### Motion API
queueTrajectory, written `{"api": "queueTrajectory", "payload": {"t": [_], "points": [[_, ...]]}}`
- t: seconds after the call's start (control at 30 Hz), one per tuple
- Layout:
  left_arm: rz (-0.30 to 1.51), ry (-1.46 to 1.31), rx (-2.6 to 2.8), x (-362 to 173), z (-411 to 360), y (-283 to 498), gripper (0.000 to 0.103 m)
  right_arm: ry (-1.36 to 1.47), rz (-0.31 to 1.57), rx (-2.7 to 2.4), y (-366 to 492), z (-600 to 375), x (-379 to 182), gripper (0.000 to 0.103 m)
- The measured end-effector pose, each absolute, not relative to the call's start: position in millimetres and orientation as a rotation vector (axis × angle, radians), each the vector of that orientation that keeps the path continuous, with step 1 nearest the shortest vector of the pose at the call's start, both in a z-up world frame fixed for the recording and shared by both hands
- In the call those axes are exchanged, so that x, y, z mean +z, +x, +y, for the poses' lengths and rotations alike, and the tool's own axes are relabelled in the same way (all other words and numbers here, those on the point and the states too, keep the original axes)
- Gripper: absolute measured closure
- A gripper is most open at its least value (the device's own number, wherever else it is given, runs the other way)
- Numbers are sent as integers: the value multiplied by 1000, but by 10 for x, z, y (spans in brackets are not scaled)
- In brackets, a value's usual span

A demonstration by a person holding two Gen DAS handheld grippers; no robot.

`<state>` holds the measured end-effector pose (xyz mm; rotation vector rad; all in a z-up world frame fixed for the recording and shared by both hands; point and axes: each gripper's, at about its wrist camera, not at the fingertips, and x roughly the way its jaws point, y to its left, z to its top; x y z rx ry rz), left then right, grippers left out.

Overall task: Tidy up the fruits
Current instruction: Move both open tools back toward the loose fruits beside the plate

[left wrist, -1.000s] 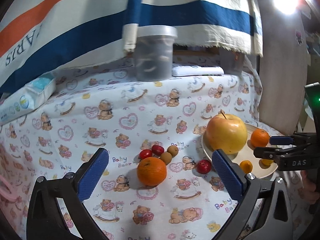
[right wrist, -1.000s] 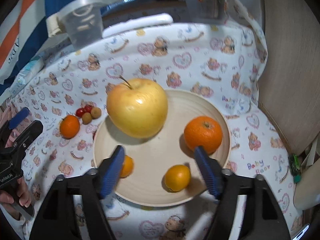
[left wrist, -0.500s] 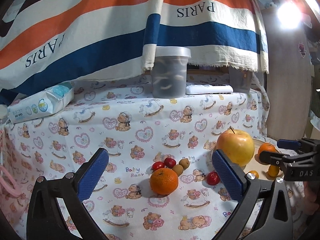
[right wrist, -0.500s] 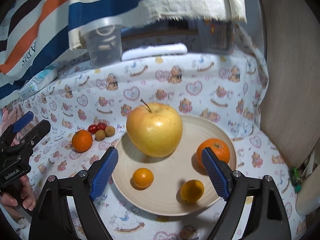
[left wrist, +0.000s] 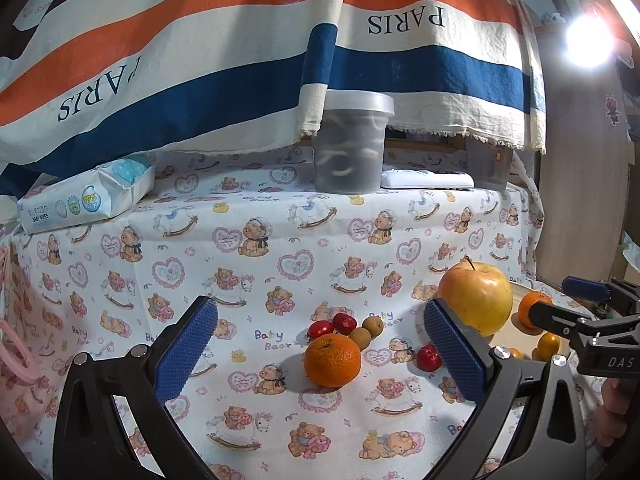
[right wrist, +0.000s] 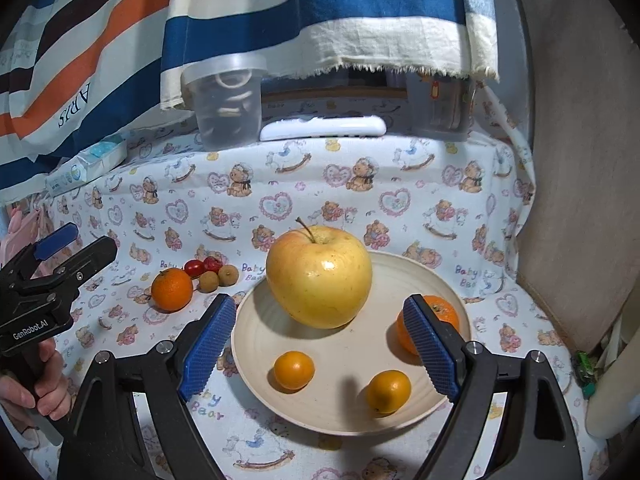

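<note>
Clearly your left tool [left wrist: 320,344] and right tool [right wrist: 320,344] both gape empty; the round orange mandarin [left wrist: 332,359] waits outside the cream ceramic plate [right wrist: 412,276], likely next.

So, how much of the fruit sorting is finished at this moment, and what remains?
Done: the apple, an orange and two small citrus lie on the plate.

In hand: nothing; the left gripper and right gripper are both open and empty.

Left: on the cloth, another orange, three small red fruits and two brown ones.
</note>
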<state>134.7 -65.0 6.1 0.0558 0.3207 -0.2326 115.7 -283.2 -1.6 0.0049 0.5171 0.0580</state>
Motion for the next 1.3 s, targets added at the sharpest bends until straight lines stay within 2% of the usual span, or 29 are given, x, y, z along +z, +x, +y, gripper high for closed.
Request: {"api": "queueTrajectory", "payload": {"t": [0.47, 0.83, 1.07, 1.27, 1.3], "points": [[335, 104, -190, 41, -658, 1348, 0, -8, 631, 109, 1278, -2805, -132, 16], [447, 46, -178, 0, -523, 1531, 0, -48, 707, 83, 1430, -2568, -30, 16], [605, -115, -176, -144, -262, 1764, 0, -96, 758, 122, 1724, -2123, 54, 16], [646, -213, -124, -205, -45, 1851, 0, -22, 826, 180, 2070, -1891, 20, 30], [653, -226, -110, -216, -11, 1862, 0, -14, 834, 181, 2118, -1868, 8, 35]]}}
